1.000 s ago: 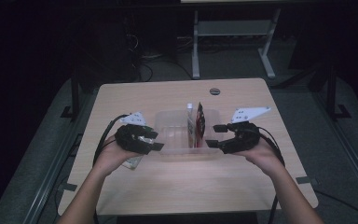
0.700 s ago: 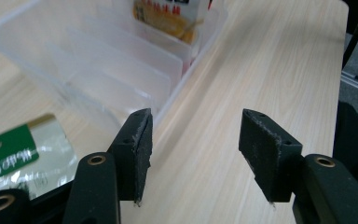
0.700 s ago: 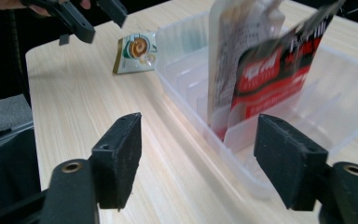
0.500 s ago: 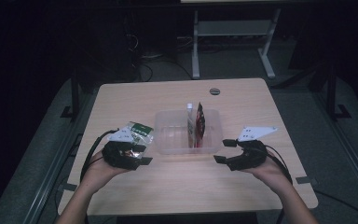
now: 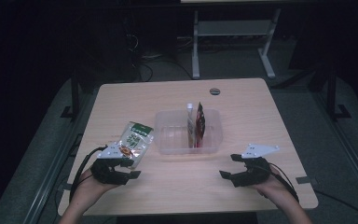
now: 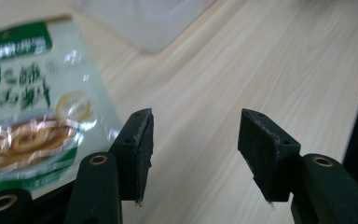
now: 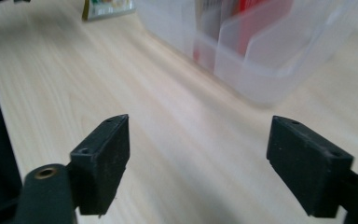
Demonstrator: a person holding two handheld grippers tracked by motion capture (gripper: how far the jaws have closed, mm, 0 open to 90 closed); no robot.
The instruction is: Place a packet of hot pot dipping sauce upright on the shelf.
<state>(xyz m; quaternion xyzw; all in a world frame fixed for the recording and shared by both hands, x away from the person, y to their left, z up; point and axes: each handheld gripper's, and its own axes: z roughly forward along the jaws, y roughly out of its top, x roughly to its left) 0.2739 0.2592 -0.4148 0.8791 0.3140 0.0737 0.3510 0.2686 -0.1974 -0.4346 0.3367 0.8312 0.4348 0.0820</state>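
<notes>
Pale wood-grain laminate covers the rectangular tabletop (image 5: pixel 177 98), which carries everything in the scene and has a small round dark grommet (image 5: pixel 214 91) near its far edge. At its middle stands a clear plastic rectangular bin (image 5: pixel 172 135) with upright dividers; a red flat packet (image 5: pixel 200 125) and a slimmer pale packet (image 5: pixel 190 122) stand on edge in its right-hand part, while the left-hand part looks bare. Just left of the bin, flat on the wood, lies a green-and-white foil noodle pouch (image 5: pixel 134 141) with a picture of noodles in a bowl; its near end reaches the left claw (image 5: pixel 123 173) and is partly hidden under the grey plate on that claw in the high view. In the left gripper view the pouch (image 6: pixel 25 116) lies just beside the left-hand jaw and outside the gap, whether it touches that jaw I cannot tell, and the two black pads stand partly apart over bare wood with nothing between them. The right claw (image 5: pixel 232 167) sits near the front right of the tabletop, well apart from the pouch and near the bin's front right corner, pointing left and across. Its jaws have just been opening and now stand wide, and in the right gripper view they frame bare wood with the bin (image 7: pixel 265 74) beyond them and nothing between the pads. Each claw is held by a hand coming in from the near edge, with a black cable trailing behind.
</notes>
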